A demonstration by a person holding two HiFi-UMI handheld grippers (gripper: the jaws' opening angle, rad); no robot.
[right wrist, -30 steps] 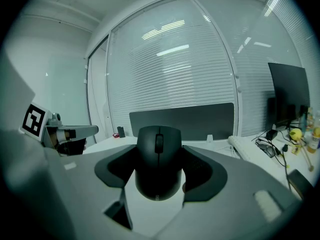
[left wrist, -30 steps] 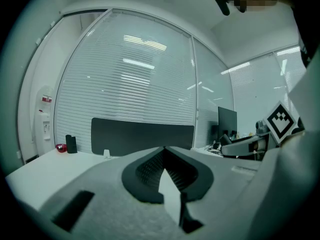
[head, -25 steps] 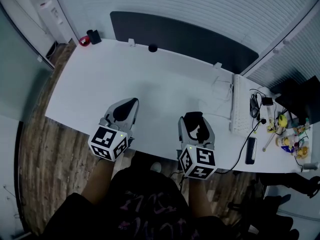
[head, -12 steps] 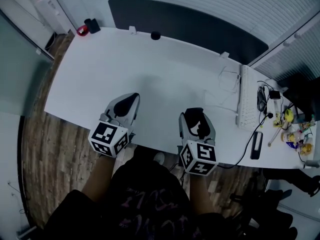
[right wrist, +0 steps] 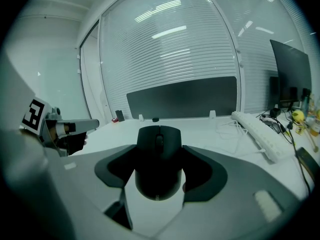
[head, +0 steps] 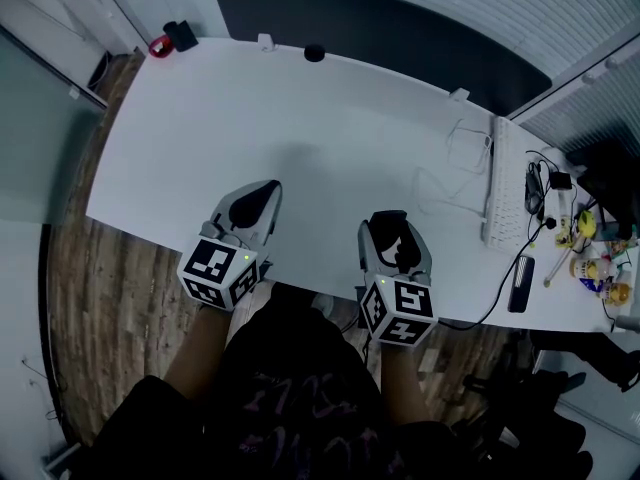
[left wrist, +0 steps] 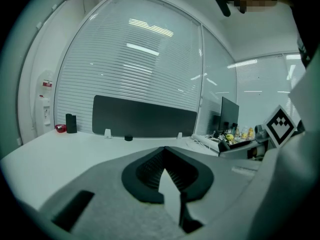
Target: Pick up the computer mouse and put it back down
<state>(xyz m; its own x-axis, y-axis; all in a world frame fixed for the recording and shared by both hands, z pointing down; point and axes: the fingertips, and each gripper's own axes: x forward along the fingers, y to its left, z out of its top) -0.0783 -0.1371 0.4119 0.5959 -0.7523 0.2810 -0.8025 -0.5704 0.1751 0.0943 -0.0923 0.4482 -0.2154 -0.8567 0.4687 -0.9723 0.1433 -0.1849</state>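
Two grippers hover at the near edge of a white desk, each held by a person whose dark-clad lap sits just off that edge. The right gripper is clamped on the mouse. Its dark pads press against both flanks of the black shell, and the wheel end points toward the far side of the desk. The mouse sits over the near edge of the desk, right of the middle; whether its underside touches the top I cannot tell. The left gripper is over the same edge, a little to the left and apart from the other. Its jaws are brought together at the tips with nothing between them, and only a sliver of desk shows through the gap behind the tips. A white keyboard lies along the right end of the desk, with loops of pale cable just beside it toward the middle. A dark panel runs along the far edge, and a small black puck sits on the desk just in front of it. A black box and a red thing stand at the far left corner.
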